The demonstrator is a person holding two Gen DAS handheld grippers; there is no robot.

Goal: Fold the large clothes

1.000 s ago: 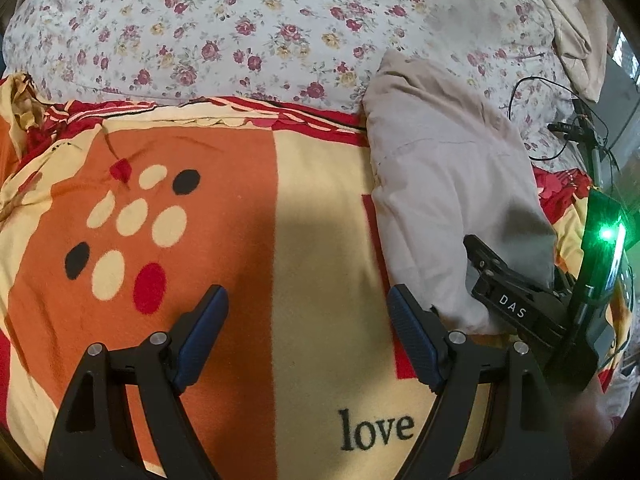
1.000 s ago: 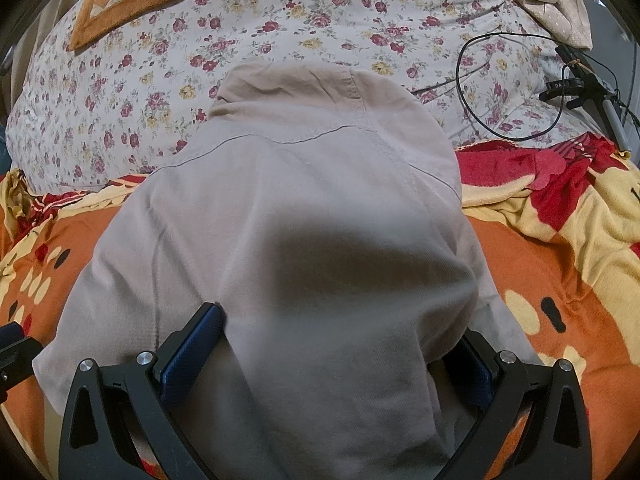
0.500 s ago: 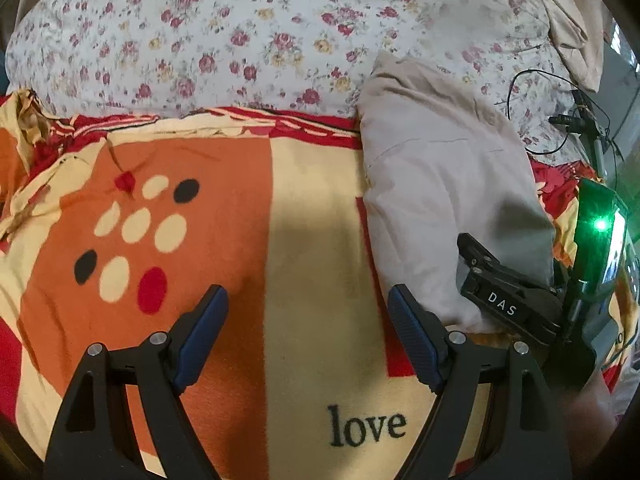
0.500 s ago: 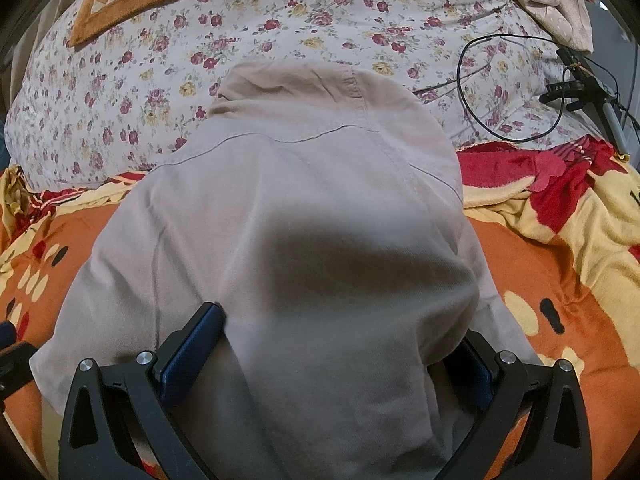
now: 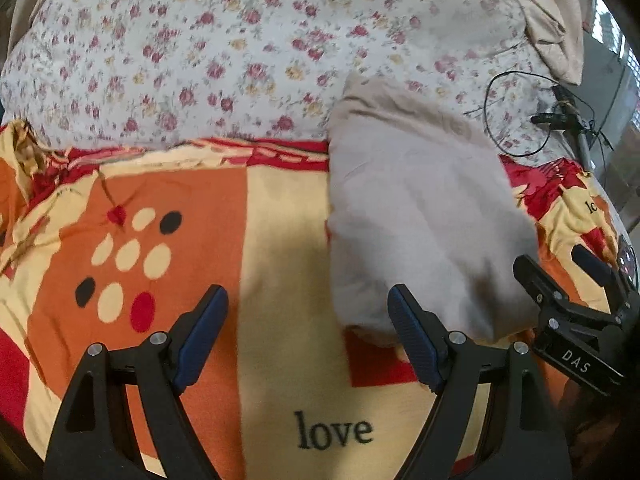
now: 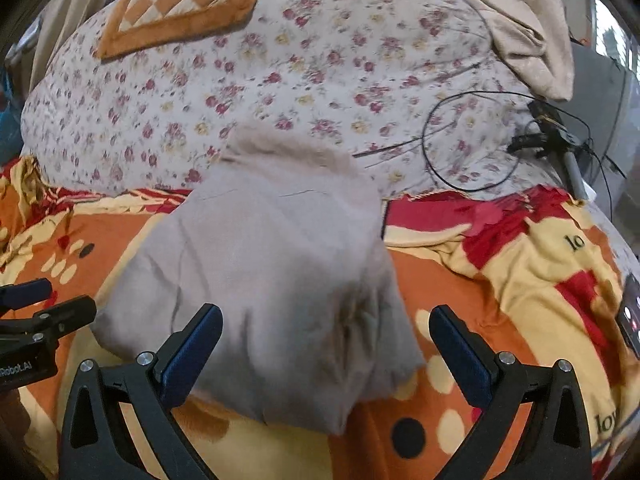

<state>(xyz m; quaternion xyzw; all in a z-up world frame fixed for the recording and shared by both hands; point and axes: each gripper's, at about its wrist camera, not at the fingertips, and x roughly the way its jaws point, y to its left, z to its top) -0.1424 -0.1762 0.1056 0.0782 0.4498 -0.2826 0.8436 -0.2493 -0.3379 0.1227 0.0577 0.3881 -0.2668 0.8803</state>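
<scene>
- Since a second earlier, the right tool (image 6: pixel 326 344) has been lifted and drawn back from the beige garment (image 6: pixel 280 272); its blue pads, then pressed low against the cloth, are now seen clear of it.
- Both tools are shown with jaws standing wide and nothing gripped; the left tool (image 5: pixel 308 336) is held over the bare orange-and-cream blanket (image 5: pixel 276 264), just beside the garment's left edge.
- The garment is laid as a compact folded bundle on the bed, its far end resting on the floral quilt (image 6: pixel 320 64) and its near end on the blanket.
- The fold in hand is judged finished and released. The next move probably calls for either a final smoothing or a new item to be fetched; another beige cloth (image 6: pixel 516 24) is visible at the far right.
- From the right wrist view, a checkered orange cushion (image 6: pixel 180 8) and the bundle's loose near corner are shown; in the left wrist view the word "love" (image 5: pixel 334 432) is printed on the blanket.
- A black cable (image 6: pixel 472 144) is looped on the quilt.
</scene>
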